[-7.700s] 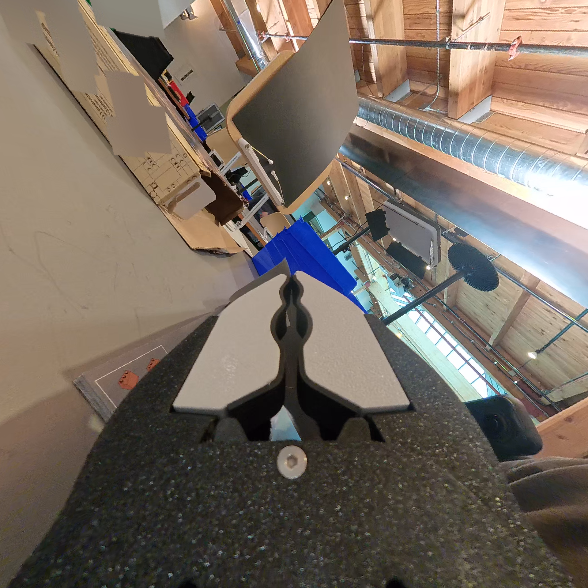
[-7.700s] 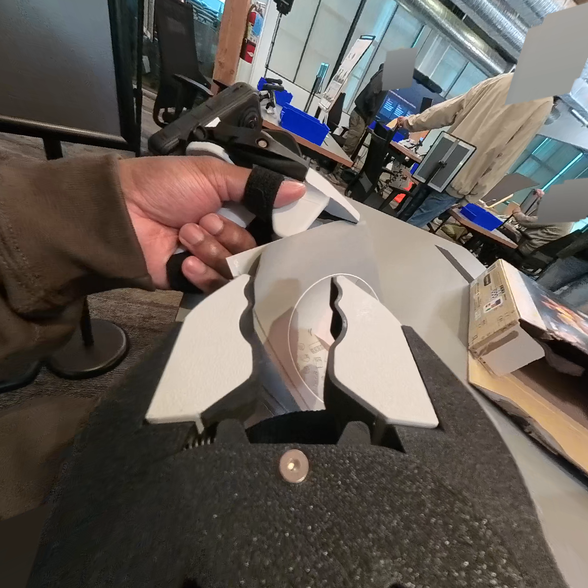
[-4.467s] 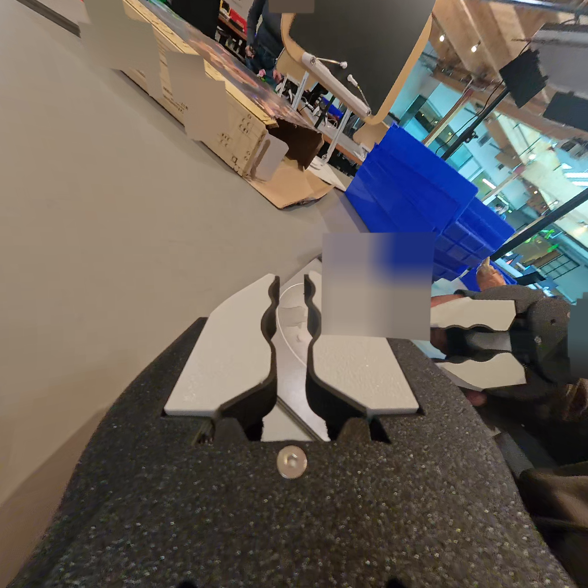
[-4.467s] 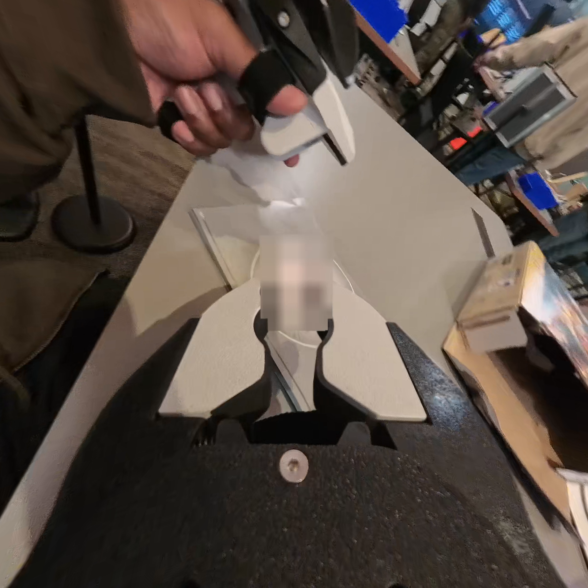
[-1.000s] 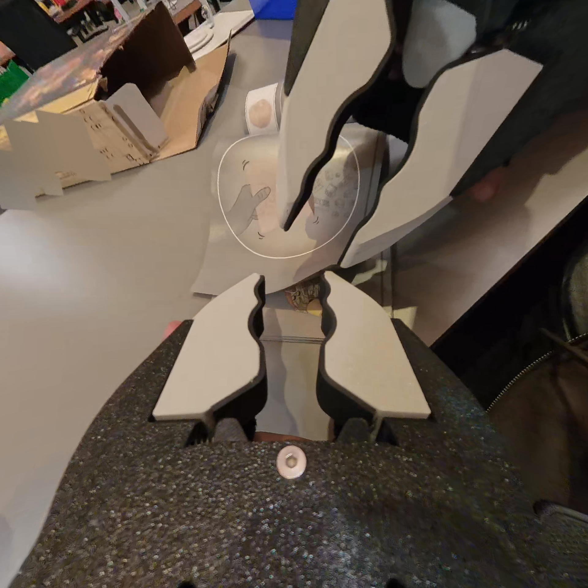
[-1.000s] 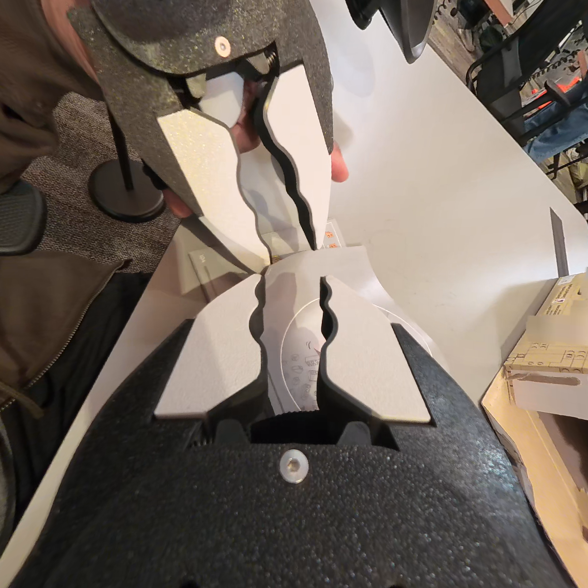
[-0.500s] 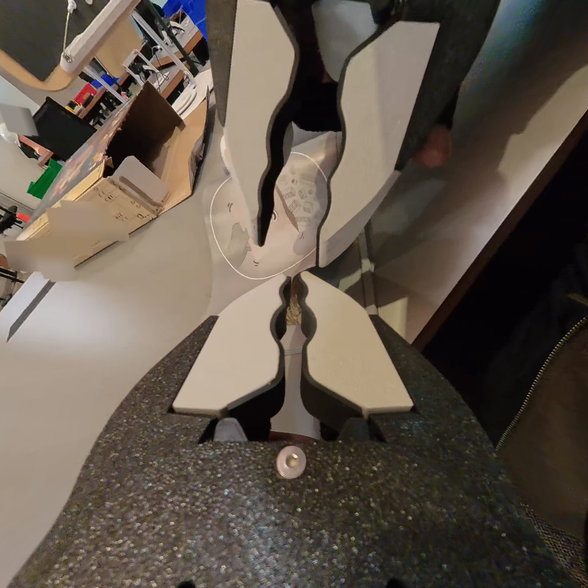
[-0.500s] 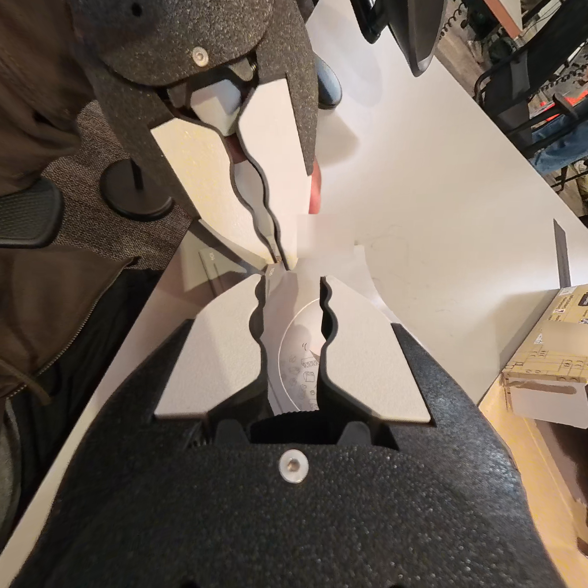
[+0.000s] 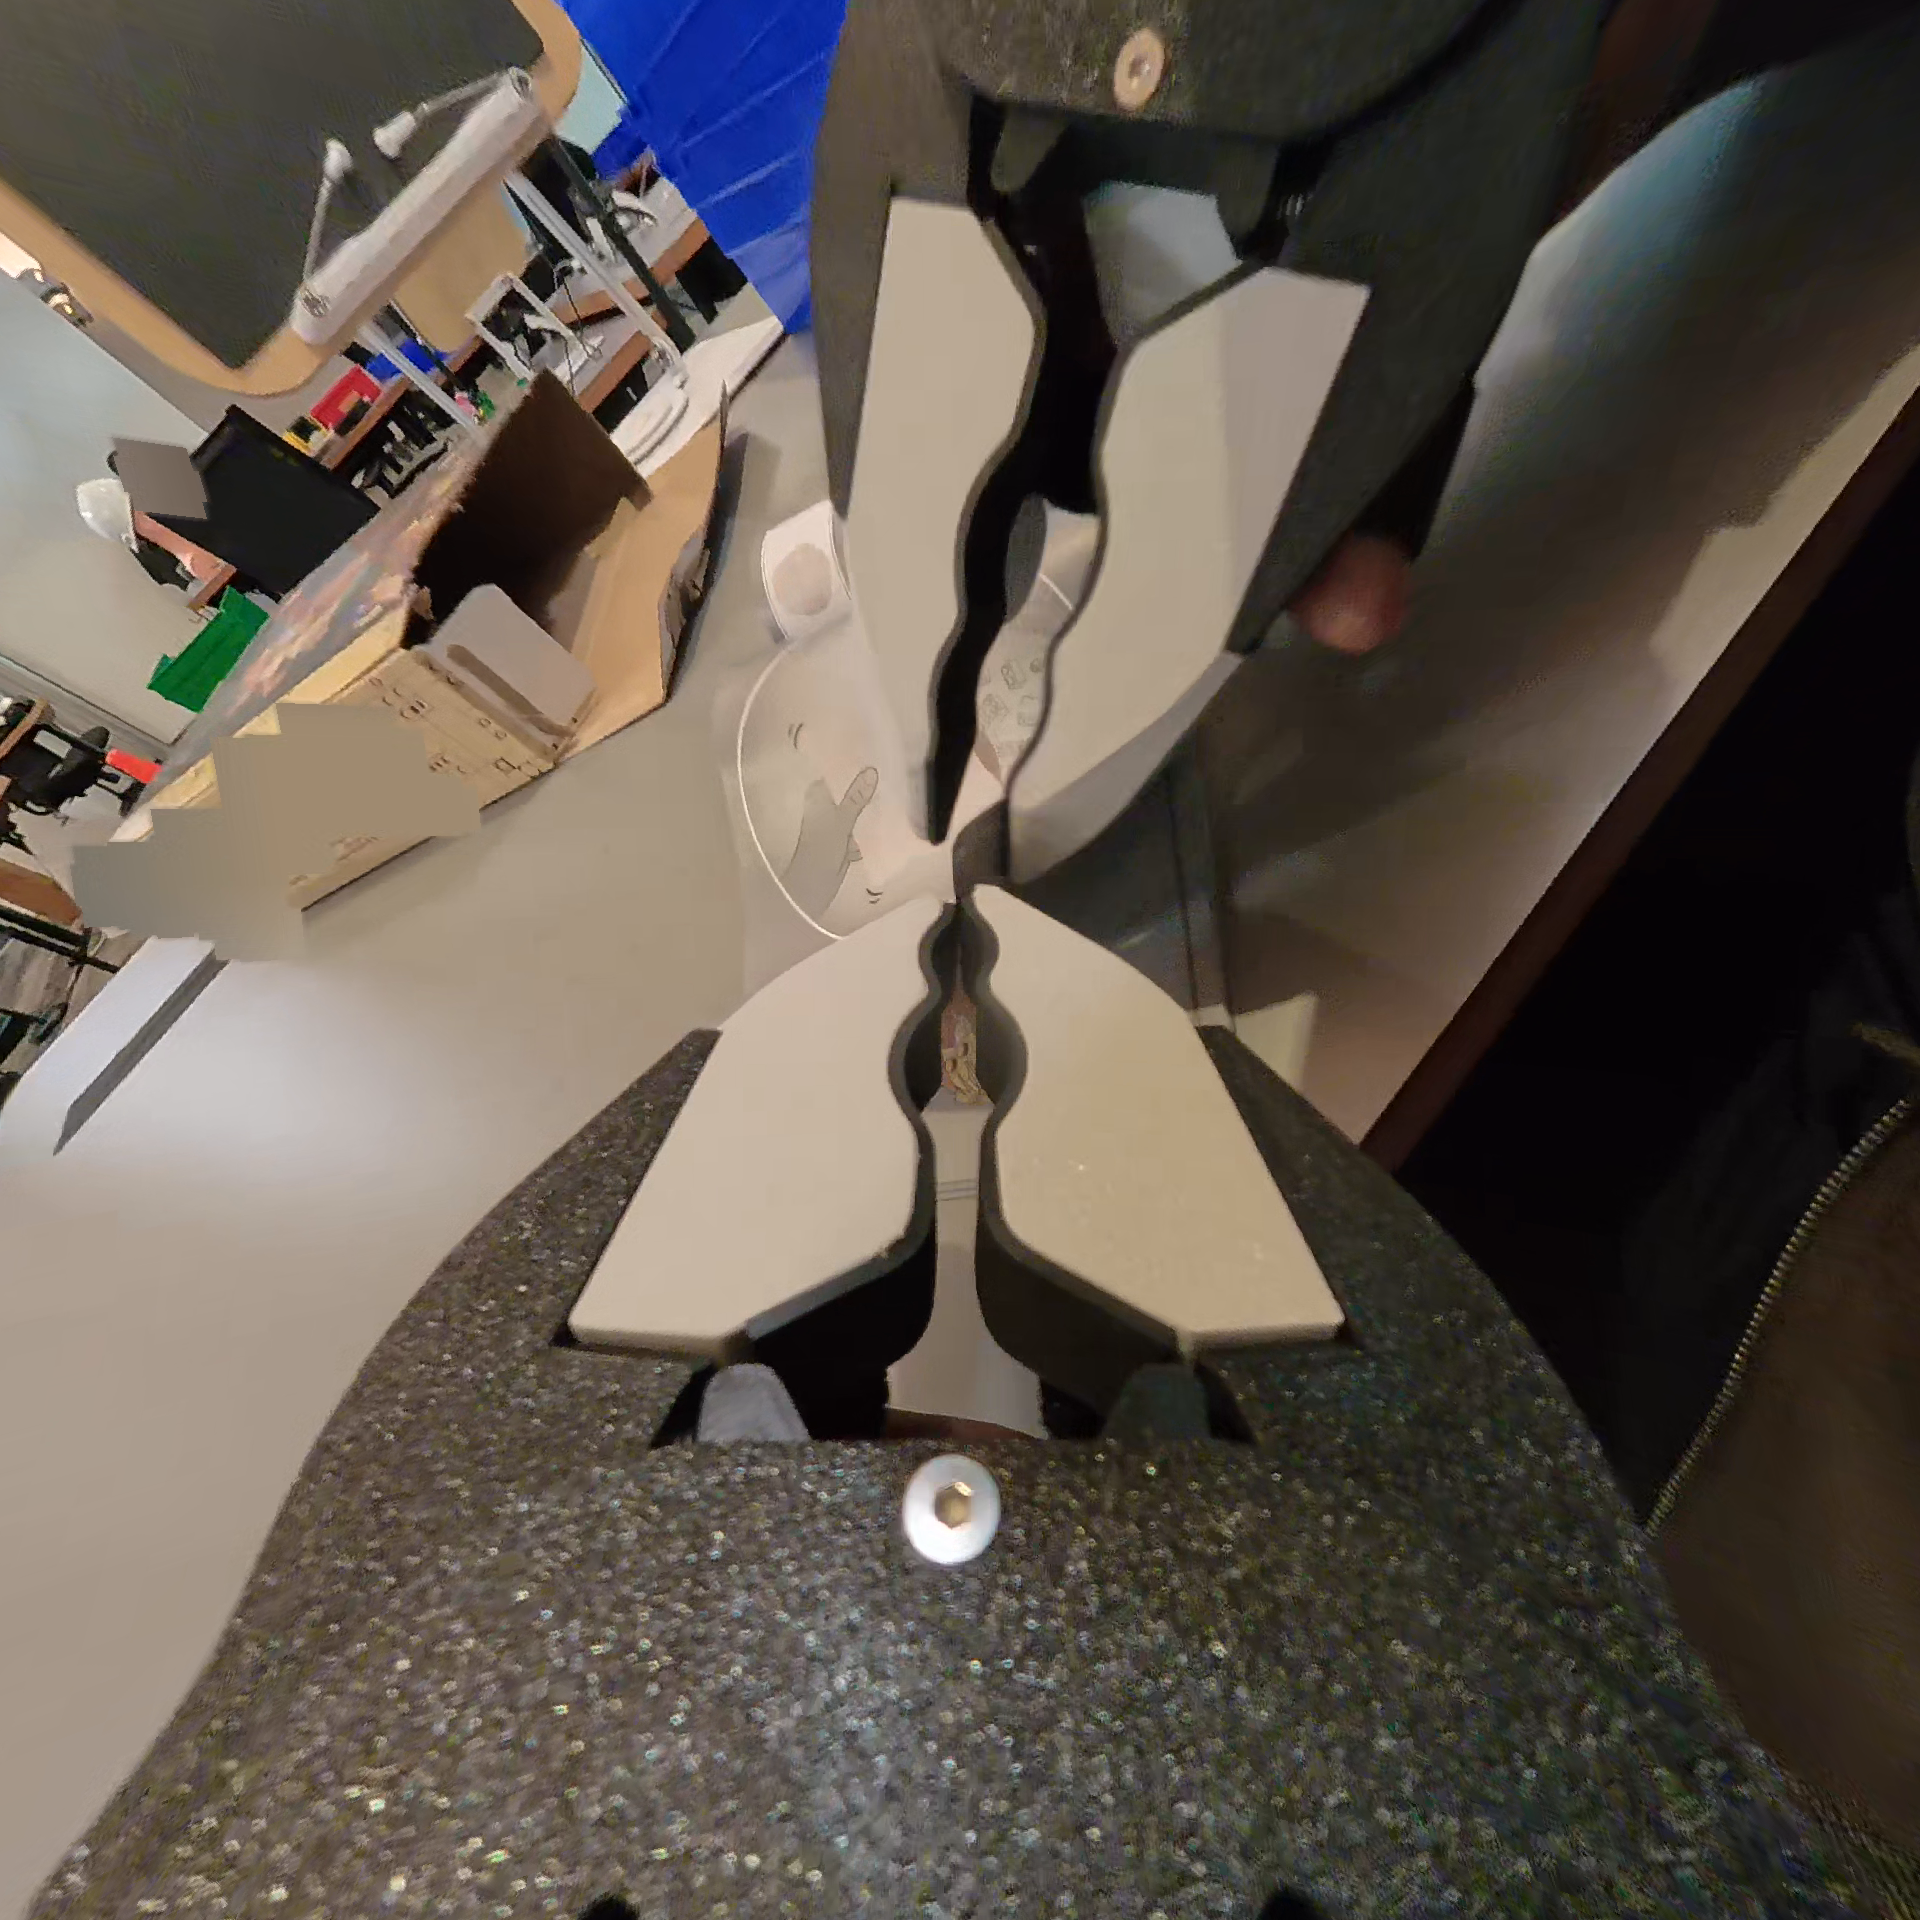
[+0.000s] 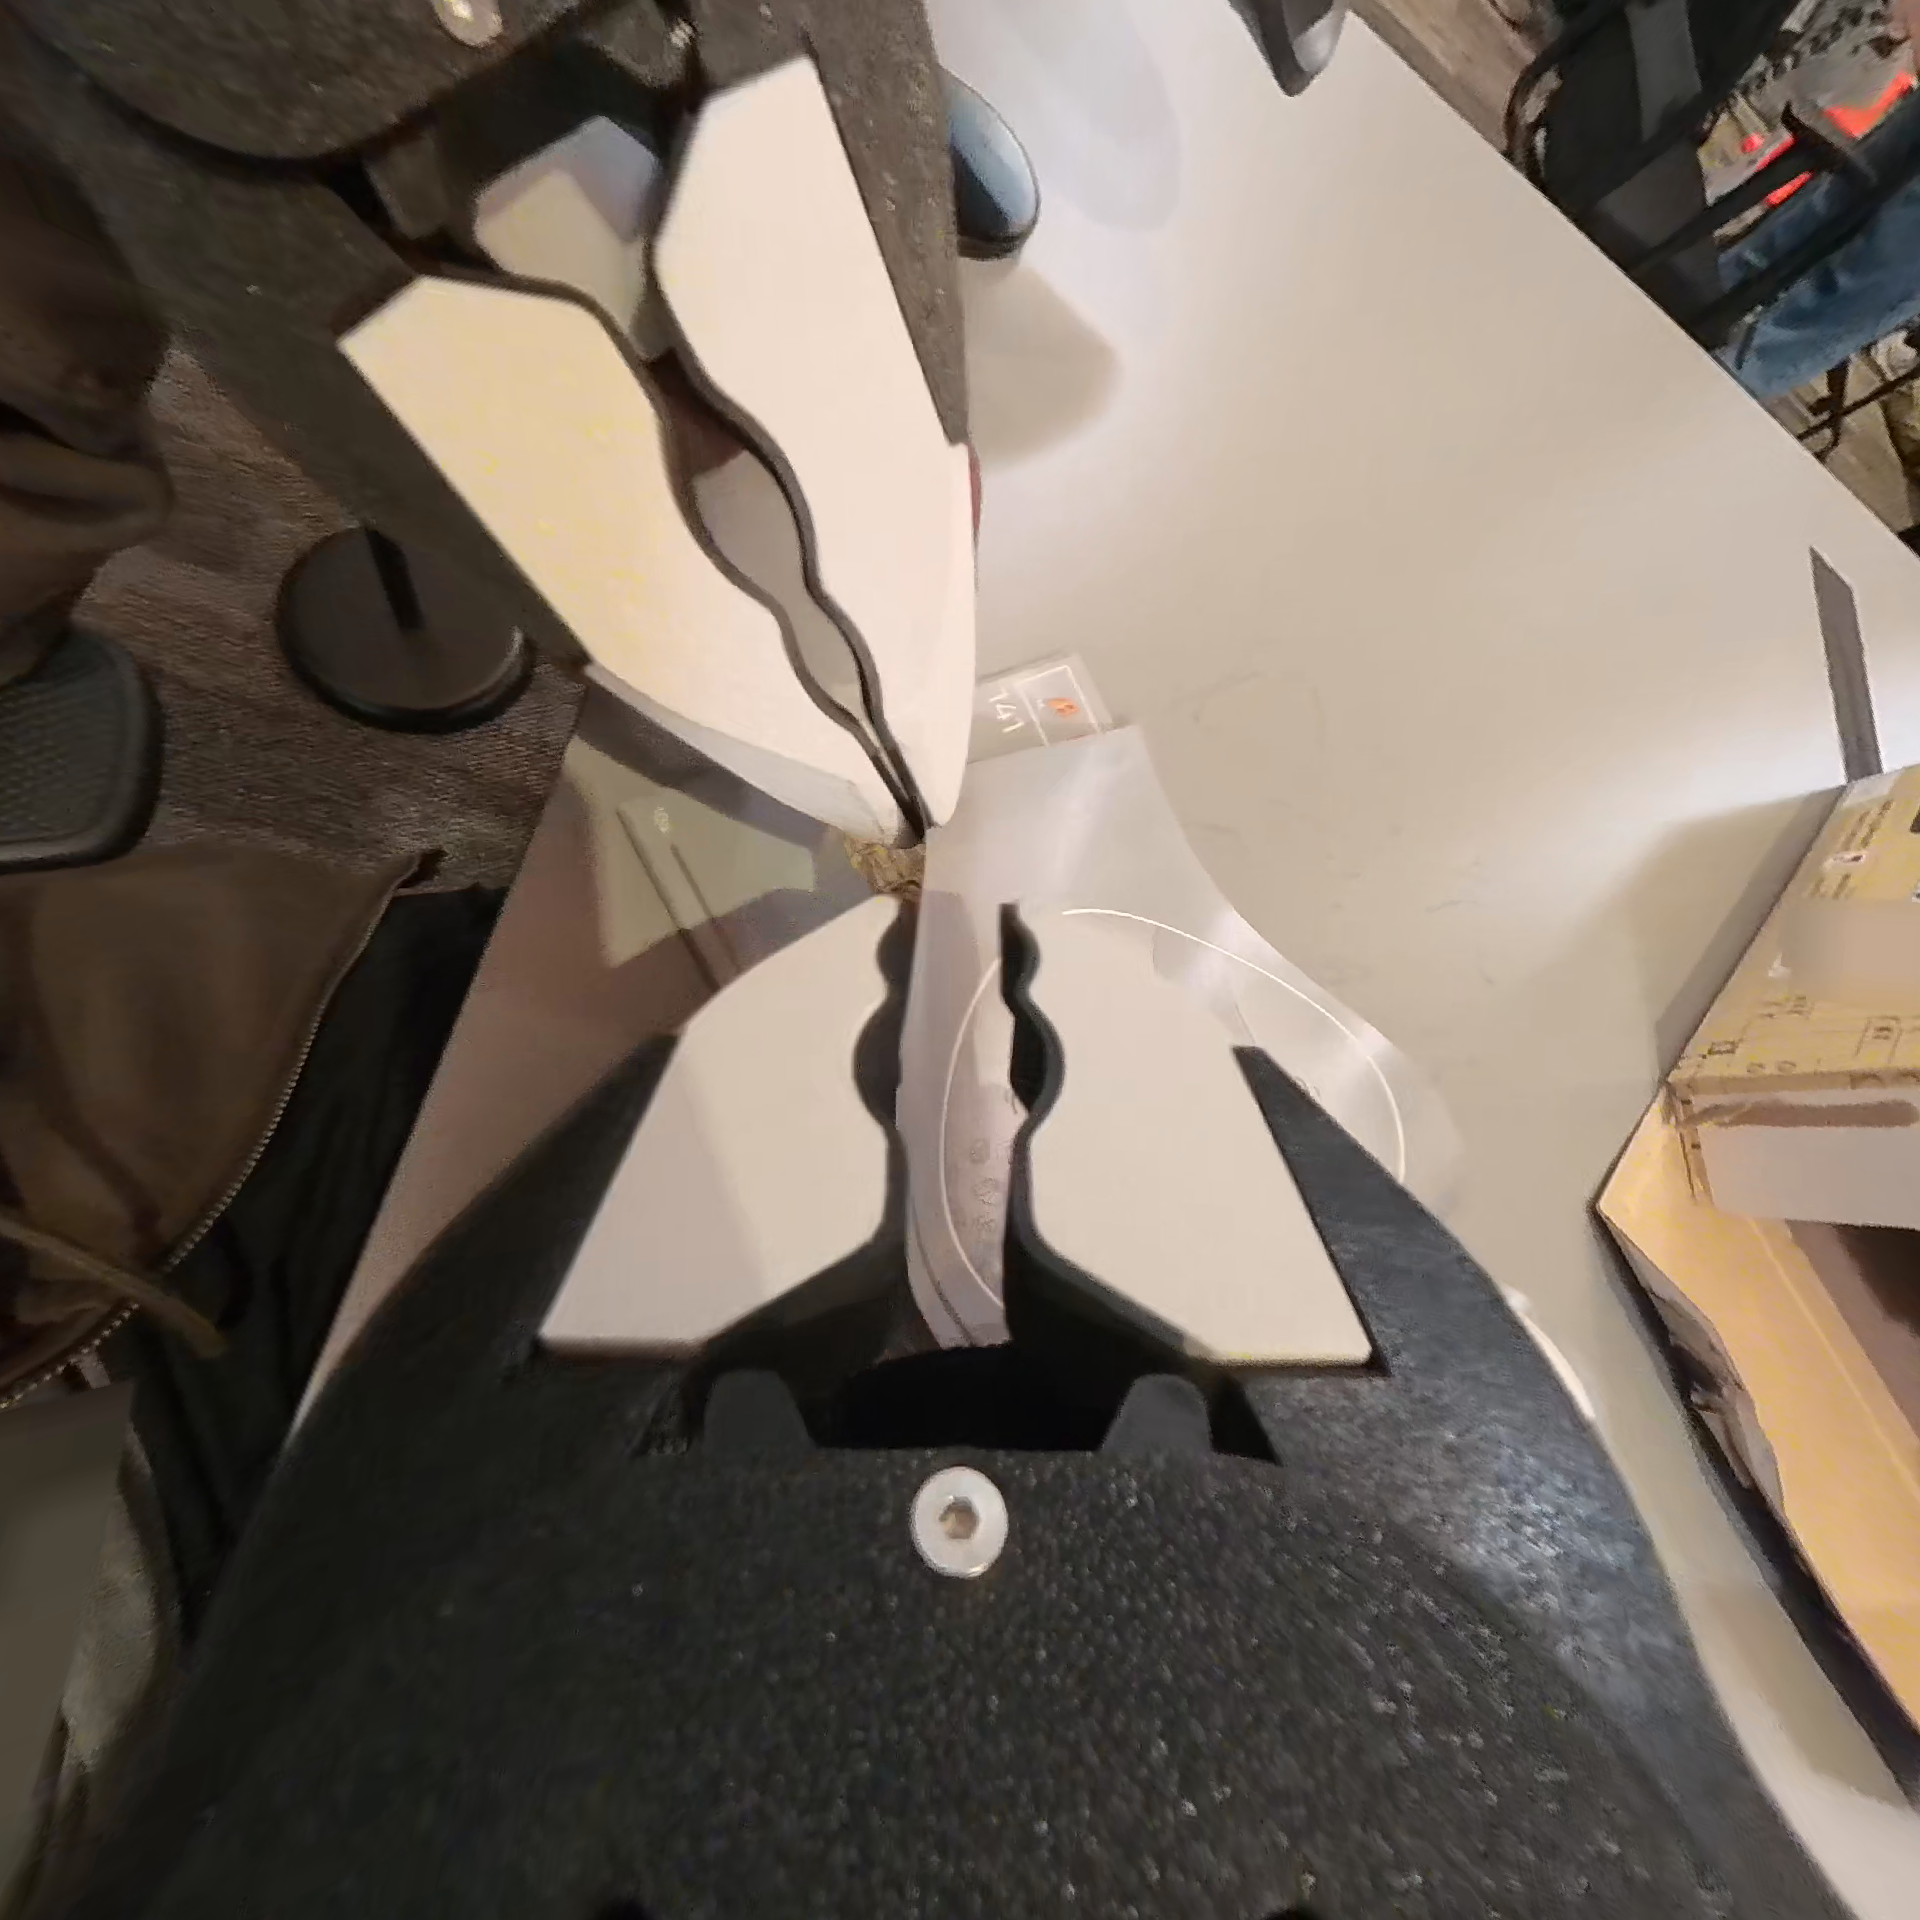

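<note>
We've got both grippers nose to nose over the pale grey table [image 10: 1403,436]. Our left gripper [image 9: 961,914] is pinched on the corner of a clear plastic bag with a white printed circle [image 9: 821,821]. Our right gripper [image 10: 951,914] clamps the same bag, which is bunched between its fingers. An open tan cardboard box [image 10: 1787,1049] sits just off to the right.

Writing on a white booklet [image 10: 1044,704] — not given.
</note>
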Action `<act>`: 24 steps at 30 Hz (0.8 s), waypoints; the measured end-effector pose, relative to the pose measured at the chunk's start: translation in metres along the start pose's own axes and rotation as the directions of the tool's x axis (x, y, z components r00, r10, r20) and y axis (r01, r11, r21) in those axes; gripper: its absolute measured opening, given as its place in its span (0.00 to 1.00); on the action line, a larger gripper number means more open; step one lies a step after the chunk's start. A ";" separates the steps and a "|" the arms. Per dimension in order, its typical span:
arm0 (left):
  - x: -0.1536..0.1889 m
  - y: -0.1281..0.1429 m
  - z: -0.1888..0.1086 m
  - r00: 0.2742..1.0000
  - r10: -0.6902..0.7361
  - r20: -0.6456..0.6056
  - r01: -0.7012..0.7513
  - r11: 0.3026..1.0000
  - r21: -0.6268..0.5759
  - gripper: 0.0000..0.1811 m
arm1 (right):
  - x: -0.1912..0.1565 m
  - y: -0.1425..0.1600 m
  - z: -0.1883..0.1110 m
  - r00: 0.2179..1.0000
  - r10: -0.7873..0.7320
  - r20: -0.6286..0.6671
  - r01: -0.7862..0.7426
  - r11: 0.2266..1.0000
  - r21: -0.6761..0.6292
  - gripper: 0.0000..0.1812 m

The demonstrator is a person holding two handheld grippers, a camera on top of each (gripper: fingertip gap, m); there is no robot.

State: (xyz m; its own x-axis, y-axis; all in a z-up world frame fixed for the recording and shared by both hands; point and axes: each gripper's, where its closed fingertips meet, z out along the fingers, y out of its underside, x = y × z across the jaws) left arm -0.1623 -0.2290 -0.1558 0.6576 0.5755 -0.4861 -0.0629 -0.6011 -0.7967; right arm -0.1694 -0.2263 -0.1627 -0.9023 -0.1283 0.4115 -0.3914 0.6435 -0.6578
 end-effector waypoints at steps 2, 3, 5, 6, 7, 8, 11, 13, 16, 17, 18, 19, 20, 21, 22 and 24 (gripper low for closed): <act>-0.005 -0.005 -0.002 1.000 -0.014 0.028 0.013 0.999 0.029 0.04 | 0.005 -0.001 -0.003 1.000 0.018 -0.022 -0.017 1.000 0.014 0.01; -0.009 -0.008 -0.004 0.999 -0.027 0.046 0.025 0.999 0.046 0.06 | 0.008 -0.001 -0.005 0.999 0.034 -0.029 -0.033 0.999 0.021 0.00; -0.016 -0.014 -0.009 0.995 -0.059 0.080 0.052 0.995 0.090 0.11 | 0.015 0.001 -0.009 0.996 0.064 -0.053 -0.063 0.998 0.028 0.00; -0.022 -0.016 -0.012 0.991 -0.079 0.104 0.067 0.991 0.116 0.13 | 0.018 0.002 -0.011 0.995 0.077 -0.065 -0.075 0.997 0.033 0.00; -0.028 -0.019 -0.015 0.986 -0.102 0.129 0.084 0.986 0.141 0.14 | 0.022 0.003 -0.014 0.993 0.092 -0.079 -0.089 0.995 0.046 0.00; -0.033 -0.021 -0.019 0.981 -0.128 0.148 0.102 0.981 0.166 0.15 | 0.028 0.003 -0.019 0.989 0.113 -0.097 -0.107 0.992 0.067 0.00; -0.044 -0.024 -0.029 0.965 -0.196 0.176 0.154 0.961 0.229 0.15 | 0.048 0.008 -0.036 0.967 0.194 -0.168 -0.172 0.976 0.136 0.00; -0.047 -0.021 -0.031 0.958 -0.230 0.172 0.186 0.954 0.236 0.15 | 0.065 0.016 -0.051 0.938 0.256 -0.233 -0.216 0.959 0.183 0.00; -0.049 -0.013 -0.027 0.951 -0.249 0.181 0.212 0.957 0.200 0.15 | 0.090 0.032 -0.078 0.870 0.375 -0.319 -0.296 0.916 0.271 0.00; -0.048 -0.011 -0.025 0.951 -0.250 0.181 0.217 0.958 0.186 0.15 | 0.097 0.040 -0.086 0.846 0.411 -0.340 -0.321 0.901 0.291 0.00; -0.048 -0.009 -0.023 0.951 -0.251 0.178 0.221 0.959 0.176 0.15 | 0.102 0.049 -0.093 0.822 0.442 -0.360 -0.345 0.888 0.304 0.00; -0.047 -0.009 -0.021 0.952 -0.251 0.175 0.223 0.960 0.167 0.15 | 0.106 0.058 -0.099 0.798 0.468 -0.378 -0.365 0.876 0.314 0.00; -0.046 -0.009 -0.019 0.953 -0.250 0.172 0.223 0.961 0.160 0.15 | 0.109 0.067 -0.105 0.777 0.491 -0.394 -0.383 0.866 0.322 0.00; -0.045 -0.009 -0.018 0.954 -0.249 0.169 0.223 0.962 0.155 0.15 | 0.110 0.076 -0.109 0.760 0.509 -0.404 -0.402 0.857 0.324 0.00; -0.044 -0.009 -0.016 0.955 -0.247 0.166 0.223 0.963 0.153 0.15 | 0.111 0.085 -0.112 0.745 0.523 -0.414 -0.417 0.850 0.323 0.00; -0.043 -0.010 -0.014 0.956 -0.247 0.160 0.224 0.963 0.148 0.14 | 0.111 0.101 -0.118 0.720 0.541 -0.435 -0.440 0.840 0.317 0.00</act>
State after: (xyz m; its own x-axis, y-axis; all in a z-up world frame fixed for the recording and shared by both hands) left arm -0.1793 -0.2556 -0.1224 0.5237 0.7872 -0.3256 -0.0245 -0.3681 -0.9295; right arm -0.2874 -0.0866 -0.1089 -0.7829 0.5839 0.2150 0.0108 0.3582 -0.9336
